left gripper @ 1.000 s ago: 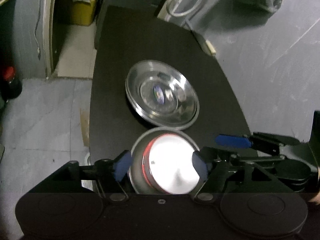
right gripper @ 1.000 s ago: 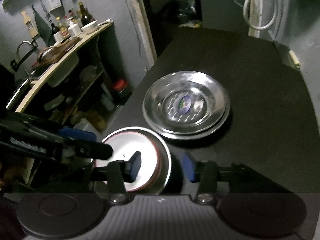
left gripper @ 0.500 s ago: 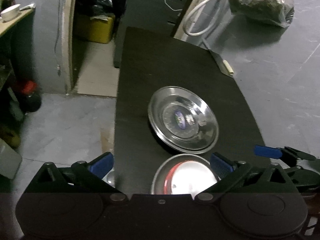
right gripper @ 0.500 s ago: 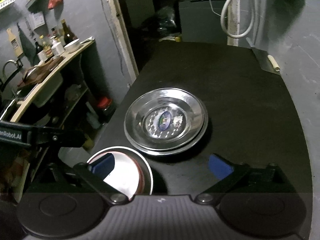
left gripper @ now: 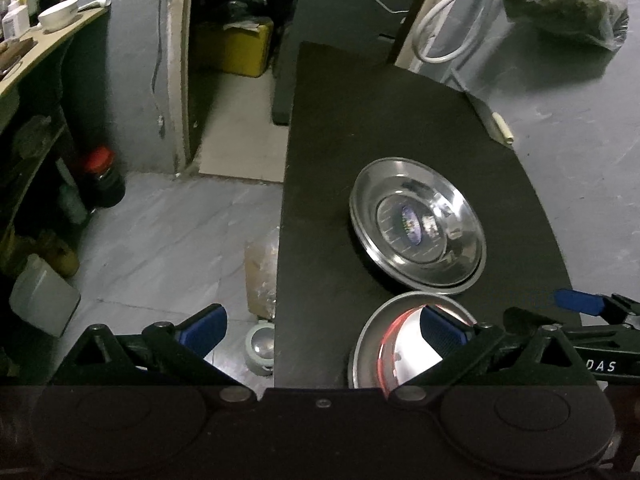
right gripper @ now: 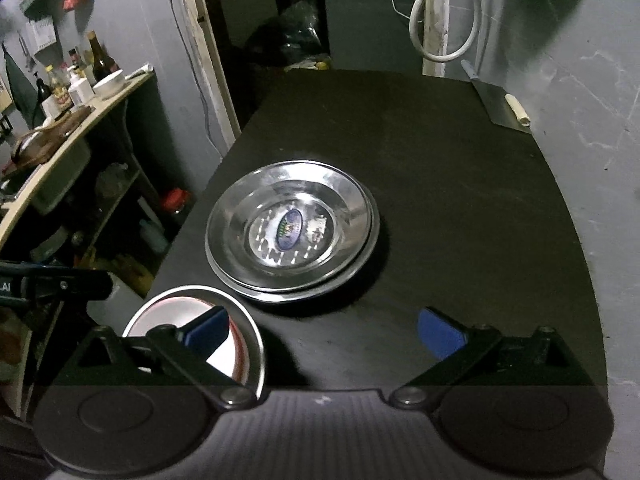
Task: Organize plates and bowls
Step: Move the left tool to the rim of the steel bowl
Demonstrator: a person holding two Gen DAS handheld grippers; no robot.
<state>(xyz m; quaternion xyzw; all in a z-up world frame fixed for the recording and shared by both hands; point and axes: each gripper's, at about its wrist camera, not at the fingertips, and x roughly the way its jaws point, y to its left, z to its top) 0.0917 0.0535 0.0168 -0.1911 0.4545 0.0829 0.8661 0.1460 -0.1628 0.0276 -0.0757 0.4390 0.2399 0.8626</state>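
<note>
Both claws spread wide above the black table (right gripper: 460, 184), holding nothing.

The left gripper (left gripper: 322, 330) and right gripper (right gripper: 324, 330) hang over the near edge. The bowl (right gripper: 248, 344) sits near left; the stacked plates (right gripper: 292, 232) lie just beyond, close beside it.
</note>
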